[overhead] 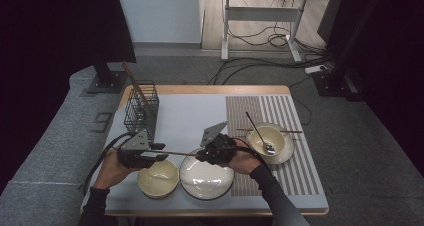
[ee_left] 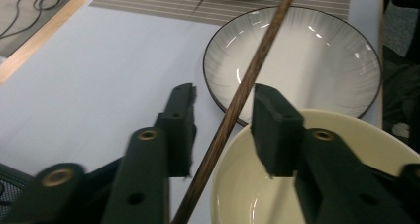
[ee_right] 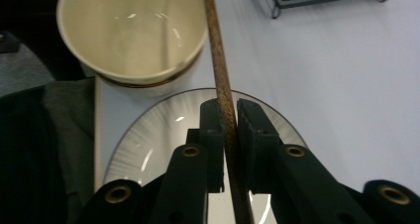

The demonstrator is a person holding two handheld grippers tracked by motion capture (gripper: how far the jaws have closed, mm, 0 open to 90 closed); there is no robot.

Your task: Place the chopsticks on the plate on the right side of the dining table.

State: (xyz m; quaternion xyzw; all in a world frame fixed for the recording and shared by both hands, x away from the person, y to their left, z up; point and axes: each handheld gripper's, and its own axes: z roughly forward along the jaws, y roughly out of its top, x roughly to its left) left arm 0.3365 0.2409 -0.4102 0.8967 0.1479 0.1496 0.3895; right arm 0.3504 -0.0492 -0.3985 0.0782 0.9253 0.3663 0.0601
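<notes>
covering wood table (overhead: 210, 89): grey mat (overhead: 195, 117), striped mat (overhead: 290, 111).

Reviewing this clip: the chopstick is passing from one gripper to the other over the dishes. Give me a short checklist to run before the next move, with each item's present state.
1. Right gripper closed on the chopstick: ok, its pads press the stick from both sides.
2. Left gripper let go: ok, jaws stand apart, gaps on both sides of the stick.
3. Stick clear of the dishes: ok, it hangs above the grey plate and the cream bowl.
4. Wire basket upright and in reach: ok, it stands at the mat's far left corner.
5. Second chopstick accounted for: ok, it lies across the far bowl holding the spoon.
</notes>
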